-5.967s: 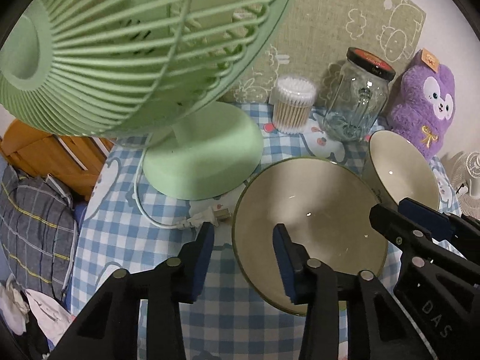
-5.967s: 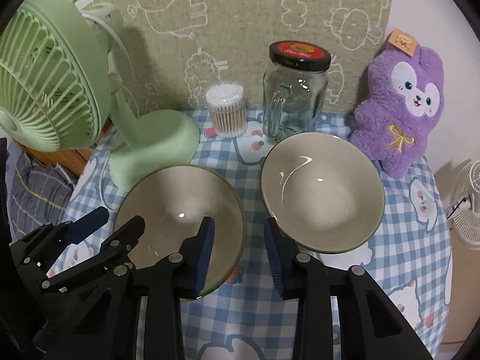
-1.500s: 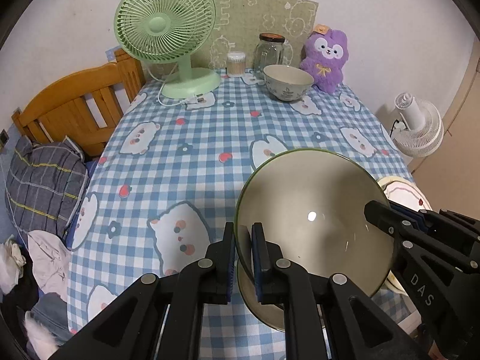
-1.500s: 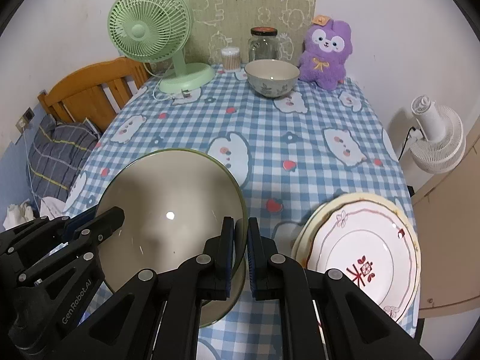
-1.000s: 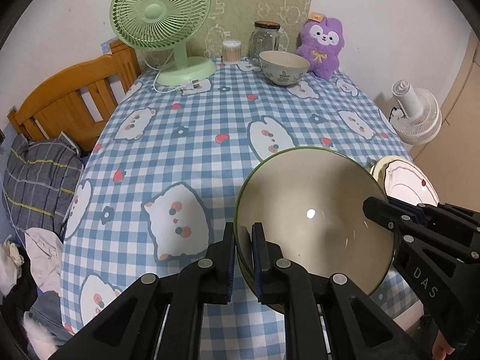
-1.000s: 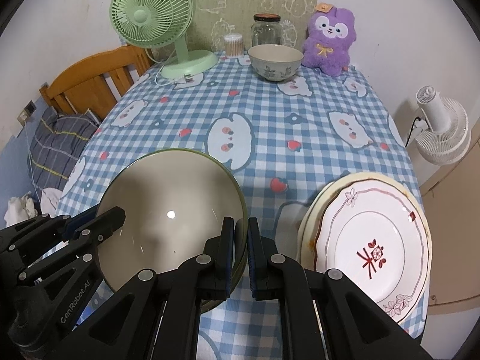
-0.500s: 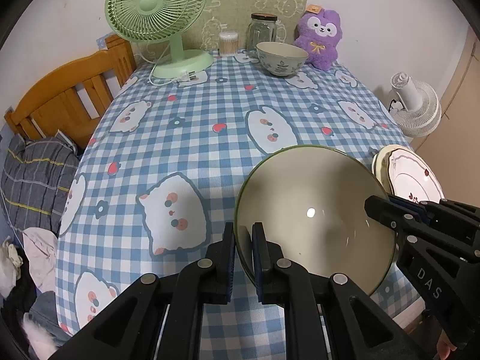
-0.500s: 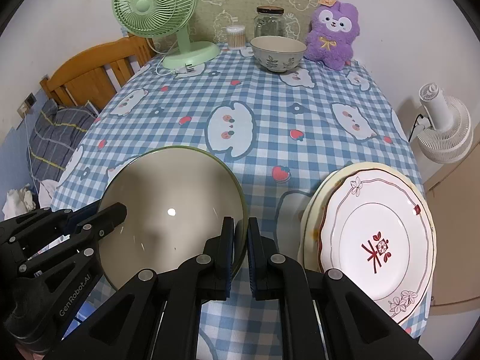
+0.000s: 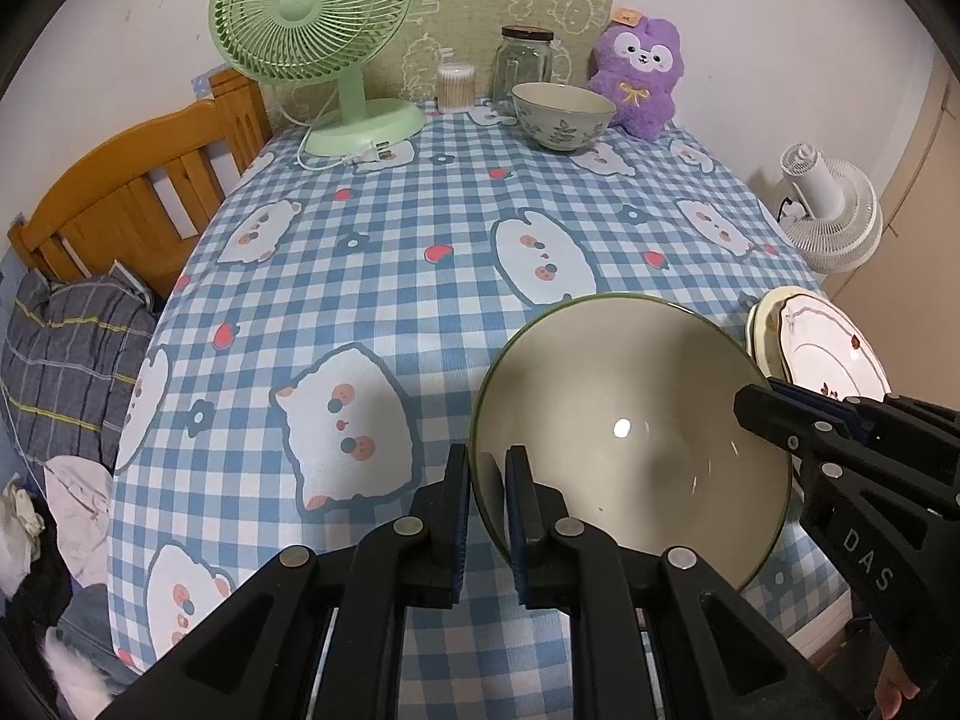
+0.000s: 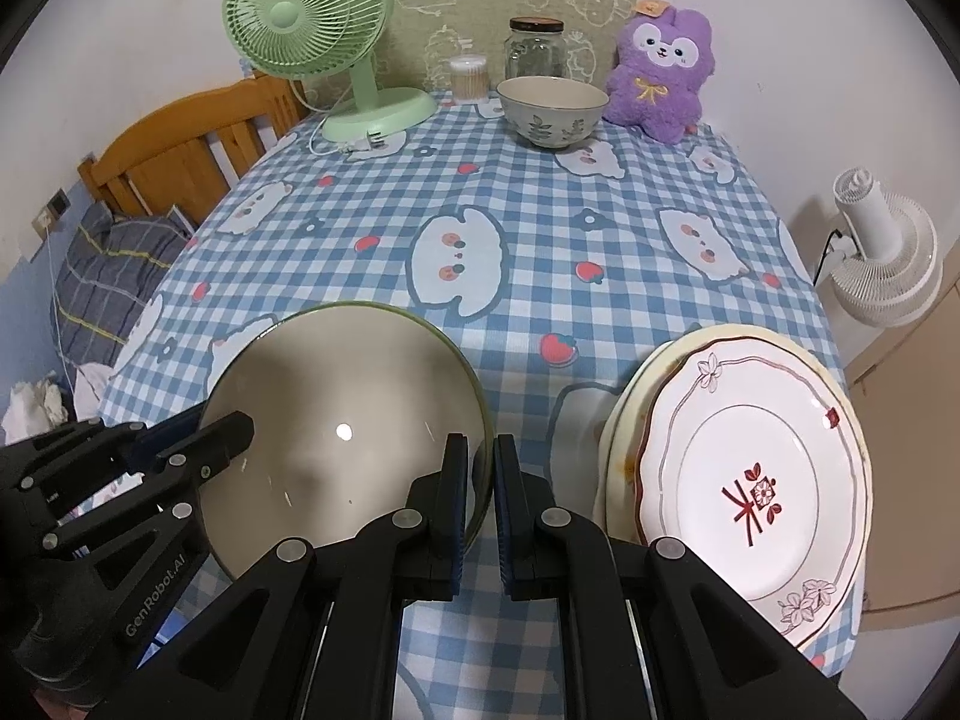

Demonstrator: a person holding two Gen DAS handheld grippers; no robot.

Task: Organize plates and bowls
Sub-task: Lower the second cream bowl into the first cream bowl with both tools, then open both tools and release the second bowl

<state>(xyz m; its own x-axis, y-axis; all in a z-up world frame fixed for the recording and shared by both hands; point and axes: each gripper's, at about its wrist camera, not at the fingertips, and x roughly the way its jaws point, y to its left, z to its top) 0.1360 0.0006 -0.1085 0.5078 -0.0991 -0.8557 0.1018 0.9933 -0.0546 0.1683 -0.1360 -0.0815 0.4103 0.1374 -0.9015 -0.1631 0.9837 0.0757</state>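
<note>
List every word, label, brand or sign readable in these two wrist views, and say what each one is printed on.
"DAS" on the black body of the right gripper, seen in the left wrist view.
"GenRobot.AI" on the black body of the left gripper, seen in the right wrist view.
A red character-like mark in the middle of the white plate; I cannot read it for certain.
The orange tag on the purple plush toy is too small to read.

From my right wrist view, the white red-trimmed plate [image 10: 756,480] hides most of the cream plate [image 10: 624,402] beneath.
</note>
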